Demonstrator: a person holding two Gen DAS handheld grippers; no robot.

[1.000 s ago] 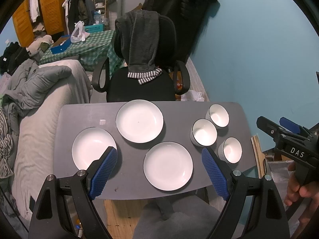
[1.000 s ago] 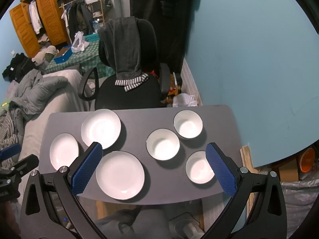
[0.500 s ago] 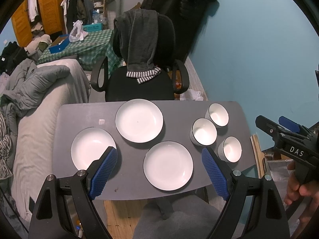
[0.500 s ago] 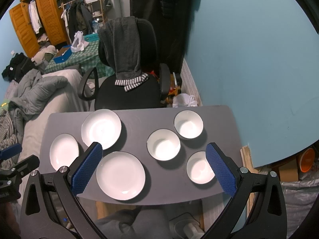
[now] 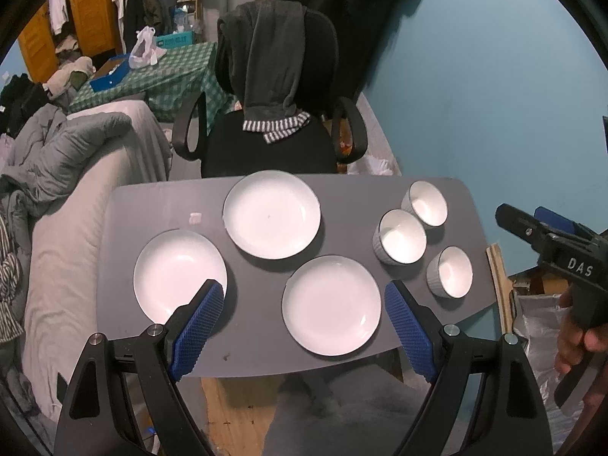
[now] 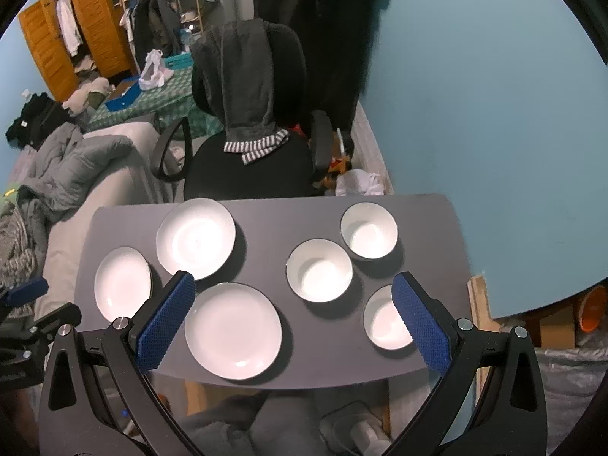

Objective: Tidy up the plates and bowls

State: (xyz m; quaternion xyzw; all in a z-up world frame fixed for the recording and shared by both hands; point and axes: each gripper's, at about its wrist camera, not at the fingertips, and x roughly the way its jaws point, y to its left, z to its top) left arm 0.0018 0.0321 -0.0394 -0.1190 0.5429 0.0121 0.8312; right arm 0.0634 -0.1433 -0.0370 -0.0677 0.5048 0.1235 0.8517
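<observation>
The left gripper (image 5: 304, 323) hangs above the near table edge, its blue, diamond-textured pads (image 5: 197, 326) spread wide and holding nothing. The right gripper (image 6: 290, 319) is likewise spread, empty, with identical pads (image 6: 421, 323). Seen from the left wrist, the right gripper's black body carries the white lettering "DAS" (image 5: 579, 267).

The table (image 5: 159, 205) is a flat grey slab with rounded corners. Three round, glossy white plates with thin dark rims lie on its left half, apart from one another: near (image 5: 331, 304), far (image 5: 271, 214) and left (image 5: 178, 275). Three white bowls cluster on the right half: middle (image 5: 401, 236), far (image 5: 425, 203) and near (image 5: 450, 271), the last with a ribbed outer wall.

Beyond the table stands a black office chair (image 5: 266, 152) draped with a grey garment (image 5: 271, 76) with a striped hem.
</observation>
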